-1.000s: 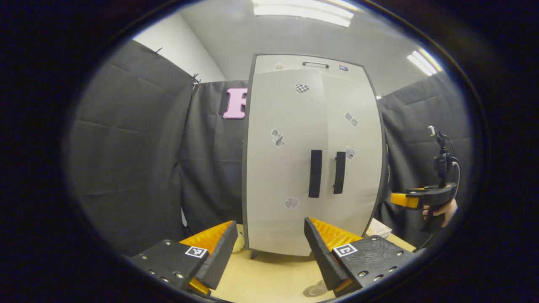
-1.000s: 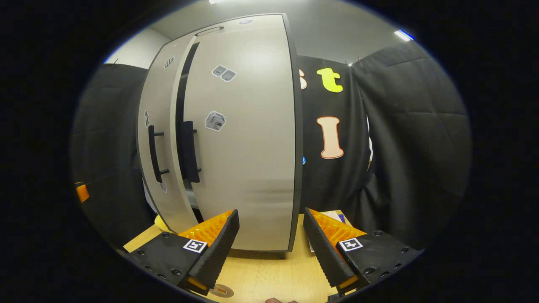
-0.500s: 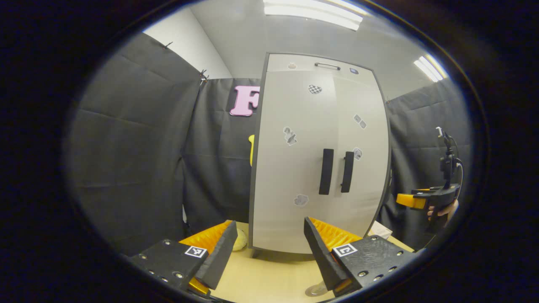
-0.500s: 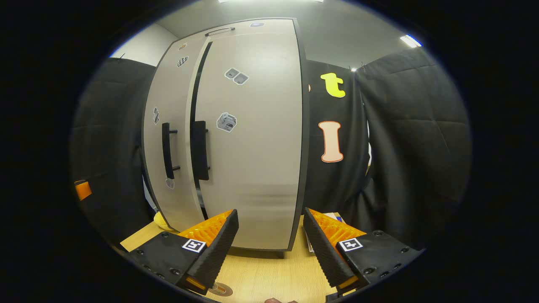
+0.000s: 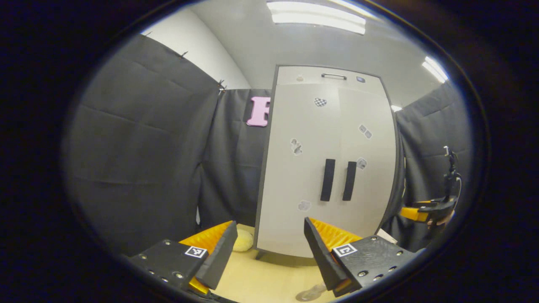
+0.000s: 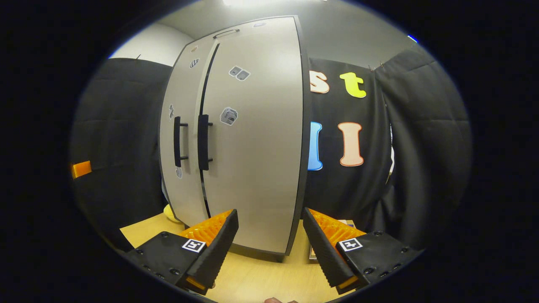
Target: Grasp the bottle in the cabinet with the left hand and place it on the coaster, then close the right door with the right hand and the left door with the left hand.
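Note:
The grey cabinet (image 5: 324, 168) stands on the wooden table (image 5: 269, 277), and its left door (image 5: 299, 168) and right door (image 5: 368, 168) both look shut. Two black handles (image 5: 338, 180) sit side by side at the middle seam. My left gripper (image 5: 269, 225) is open and holds nothing, a little back from the cabinet's left door. A pale translucent round thing (image 5: 309, 293) lies on the table by my right finger, too cut off to identify. The right gripper view has the cabinet (image 6: 252, 139) at an angle, with my right gripper (image 6: 269, 212) open before the right door.
A yellow rounded object (image 5: 243, 243) lies at the cabinet's left foot. A small box (image 5: 385, 235) sits at its right side. The other gripper, held by a hand (image 5: 427, 210), hovers right of the cabinet. Black cloth walls enclose the table.
Both grippers have drawn back from the cabinet, which looks smaller now. From the right gripper view, the dark gap between the doors has narrowed to a thin seam.

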Tool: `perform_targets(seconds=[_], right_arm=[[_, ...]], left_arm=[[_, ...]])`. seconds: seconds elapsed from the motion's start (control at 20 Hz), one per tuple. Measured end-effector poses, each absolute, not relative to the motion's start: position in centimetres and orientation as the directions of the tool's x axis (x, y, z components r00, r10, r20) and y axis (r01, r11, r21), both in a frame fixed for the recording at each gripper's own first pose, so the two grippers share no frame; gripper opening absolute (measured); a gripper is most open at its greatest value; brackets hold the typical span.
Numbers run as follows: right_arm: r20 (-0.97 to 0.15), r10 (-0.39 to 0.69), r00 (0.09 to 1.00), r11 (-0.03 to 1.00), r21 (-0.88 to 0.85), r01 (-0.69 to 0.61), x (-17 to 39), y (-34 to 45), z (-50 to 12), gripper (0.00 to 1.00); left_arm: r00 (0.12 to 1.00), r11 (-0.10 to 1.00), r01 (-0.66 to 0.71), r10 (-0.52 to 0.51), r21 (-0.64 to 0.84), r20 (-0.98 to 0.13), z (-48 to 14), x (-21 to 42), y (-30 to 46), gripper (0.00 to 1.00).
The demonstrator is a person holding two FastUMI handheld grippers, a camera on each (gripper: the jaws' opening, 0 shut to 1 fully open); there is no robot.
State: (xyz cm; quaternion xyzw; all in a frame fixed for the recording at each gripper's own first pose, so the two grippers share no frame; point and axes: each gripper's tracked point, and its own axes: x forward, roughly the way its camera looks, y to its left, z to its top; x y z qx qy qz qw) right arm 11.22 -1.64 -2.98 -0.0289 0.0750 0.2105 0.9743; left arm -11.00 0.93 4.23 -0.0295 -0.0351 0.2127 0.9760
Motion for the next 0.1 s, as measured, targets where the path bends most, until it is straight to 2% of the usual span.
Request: perform_targets(seconds=[0.05, 0.1], right_arm=[[-0.149, 0.421, 0.895, 0.903, -0.022, -0.428, 11.41, -2.17, -2.84, 0.99], [-0.136, 0.429, 0.893, 0.900, -0.024, -0.436, 11.58, -2.86, -2.70, 0.99]], left_arm=[[0.900, 0.902, -0.428, 0.432, -0.061, 0.060, 4.58, -11.05, 0.24, 0.93], [0.895, 0.897, -0.439, 0.441, -0.046, 0.058, 4.57, -10.87, -0.40, 0.93]])
